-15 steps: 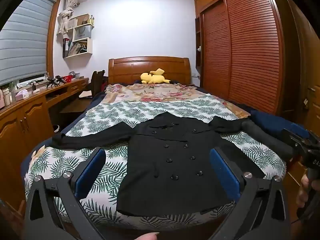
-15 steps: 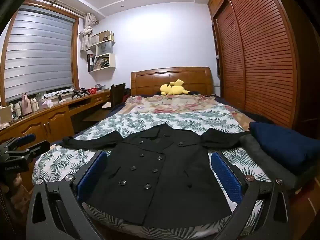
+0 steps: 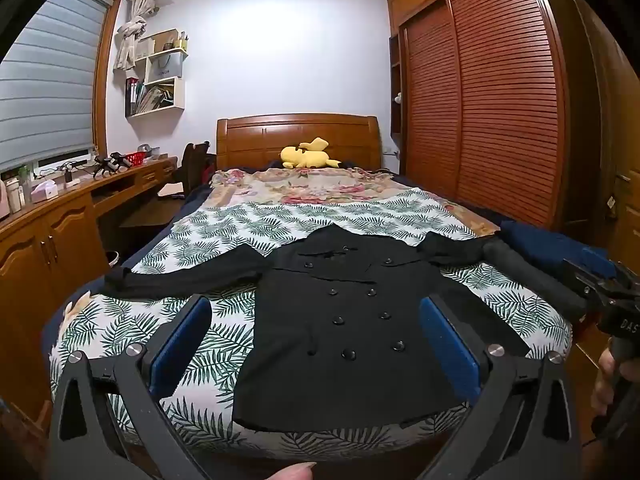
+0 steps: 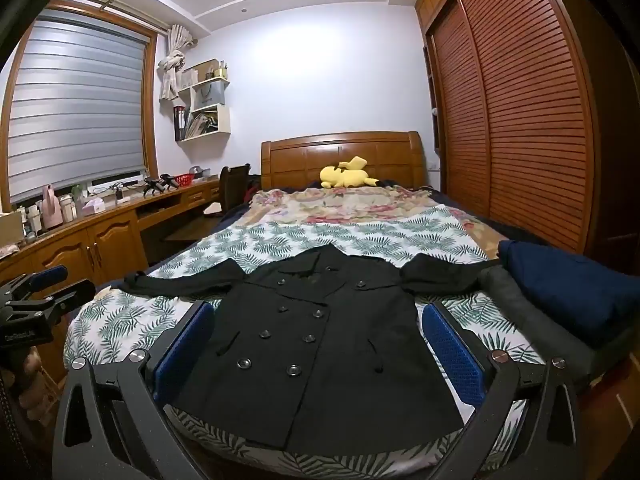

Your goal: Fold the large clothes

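Across our bed lies the black coat; our left gripper and right gripper gape empty above it; only the right view, lower right, shows folded navy cloth clearly.

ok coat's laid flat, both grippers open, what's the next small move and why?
Probably bring the left gripper down onto the left sleeve. The black coat lies flat and buttoned, sleeves spread wide, and neither it nor the right gripper holds anything, so folding a sleeve inward looks first.
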Demonstrator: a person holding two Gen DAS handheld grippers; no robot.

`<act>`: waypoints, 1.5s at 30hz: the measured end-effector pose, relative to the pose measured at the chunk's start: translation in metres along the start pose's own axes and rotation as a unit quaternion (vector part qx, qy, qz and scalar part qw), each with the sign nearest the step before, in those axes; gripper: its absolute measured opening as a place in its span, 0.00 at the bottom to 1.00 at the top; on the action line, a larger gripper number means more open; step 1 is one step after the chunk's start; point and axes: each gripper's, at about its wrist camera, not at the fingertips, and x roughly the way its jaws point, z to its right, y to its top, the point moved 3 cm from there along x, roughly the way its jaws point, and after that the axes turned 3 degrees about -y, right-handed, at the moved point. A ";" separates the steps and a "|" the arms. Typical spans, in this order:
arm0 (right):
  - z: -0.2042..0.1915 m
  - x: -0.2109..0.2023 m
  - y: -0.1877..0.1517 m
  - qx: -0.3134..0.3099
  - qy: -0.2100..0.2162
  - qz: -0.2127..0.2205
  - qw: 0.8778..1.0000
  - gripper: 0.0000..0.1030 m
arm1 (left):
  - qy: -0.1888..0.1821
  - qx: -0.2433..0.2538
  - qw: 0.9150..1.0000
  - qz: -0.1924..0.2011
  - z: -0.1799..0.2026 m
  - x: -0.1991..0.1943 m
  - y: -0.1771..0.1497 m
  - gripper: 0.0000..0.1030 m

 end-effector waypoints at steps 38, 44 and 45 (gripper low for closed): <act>-0.001 0.000 -0.002 0.000 0.001 0.000 1.000 1.00 | 0.001 0.007 1.000 0.004 0.008 -0.011 0.005 1.00; -0.002 0.000 -0.002 0.000 0.001 0.000 1.000 1.00 | 0.001 0.007 1.000 0.001 0.007 -0.010 0.003 1.00; -0.002 0.000 -0.002 0.000 0.001 -0.001 1.000 1.00 | 0.001 0.006 1.000 0.001 0.007 -0.009 0.002 1.00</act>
